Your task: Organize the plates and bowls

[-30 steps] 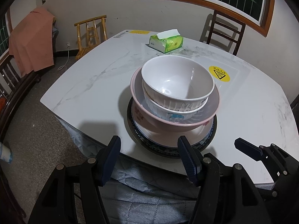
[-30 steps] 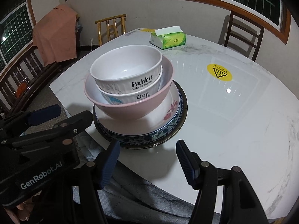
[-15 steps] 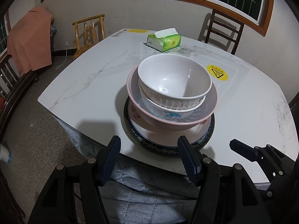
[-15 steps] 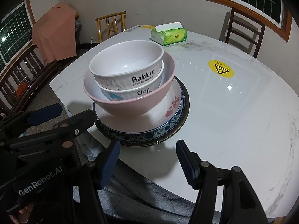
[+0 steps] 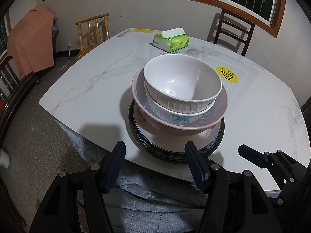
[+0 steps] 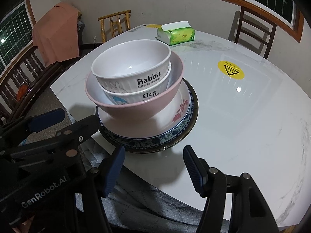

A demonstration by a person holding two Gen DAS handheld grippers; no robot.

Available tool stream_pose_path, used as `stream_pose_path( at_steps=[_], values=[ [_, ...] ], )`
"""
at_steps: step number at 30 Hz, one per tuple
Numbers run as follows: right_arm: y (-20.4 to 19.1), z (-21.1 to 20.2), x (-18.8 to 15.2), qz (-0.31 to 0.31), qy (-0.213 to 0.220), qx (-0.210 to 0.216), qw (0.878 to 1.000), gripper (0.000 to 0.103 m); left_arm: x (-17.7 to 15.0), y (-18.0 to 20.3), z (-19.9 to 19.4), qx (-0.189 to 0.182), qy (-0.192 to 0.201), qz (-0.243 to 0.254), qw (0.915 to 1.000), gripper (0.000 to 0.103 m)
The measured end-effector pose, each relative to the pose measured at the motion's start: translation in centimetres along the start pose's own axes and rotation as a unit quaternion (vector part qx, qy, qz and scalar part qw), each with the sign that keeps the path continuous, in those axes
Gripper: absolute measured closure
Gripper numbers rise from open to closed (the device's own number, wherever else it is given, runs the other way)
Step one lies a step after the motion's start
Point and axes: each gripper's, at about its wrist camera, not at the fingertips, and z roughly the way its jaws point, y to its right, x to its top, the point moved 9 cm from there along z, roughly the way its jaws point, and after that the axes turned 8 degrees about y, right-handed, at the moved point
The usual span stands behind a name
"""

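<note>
a stack of two white bowls, a pink bowl and a blue-rimmed plate sits near the table's front edge. left gripper and right gripper hang spread, holding nothing (both short of the stack). any lift looks best taken level and slowly; open marble lies to the right.

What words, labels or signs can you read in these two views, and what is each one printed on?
"Rabbit" with "Life is sweet": top bowl.
"Dog": second bowl; the line beneath it is hidden.
"GenRobot.AI": left gripper body.
Warning triangle: yellow sticker; its text is too small to read.
Tissue pack: print too blurred to read.
</note>
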Motion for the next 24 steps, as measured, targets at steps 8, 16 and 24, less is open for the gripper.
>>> stream_pose_path(
  at_steps=[8, 16, 24],
  values=[
    [0.09, -0.05, 0.10, 0.000, 0.001, -0.002, 1.000, 0.039, 0.03, 0.18, 0.03, -0.002, 0.000, 0.000, 1.0000, 0.043],
    [0.00, 0.22, 0.08, 0.001, -0.003, 0.001, 1.000, 0.039, 0.06, 0.22, 0.19, -0.005, 0.000, 0.001, 1.0000, 0.043],
    [-0.21, 0.22, 0.20, -0.002, -0.003, -0.001, 1.000, 0.039, 0.14, 0.15, 0.11, -0.008, 0.000, 0.005, 1.0000, 0.043]
  ],
)
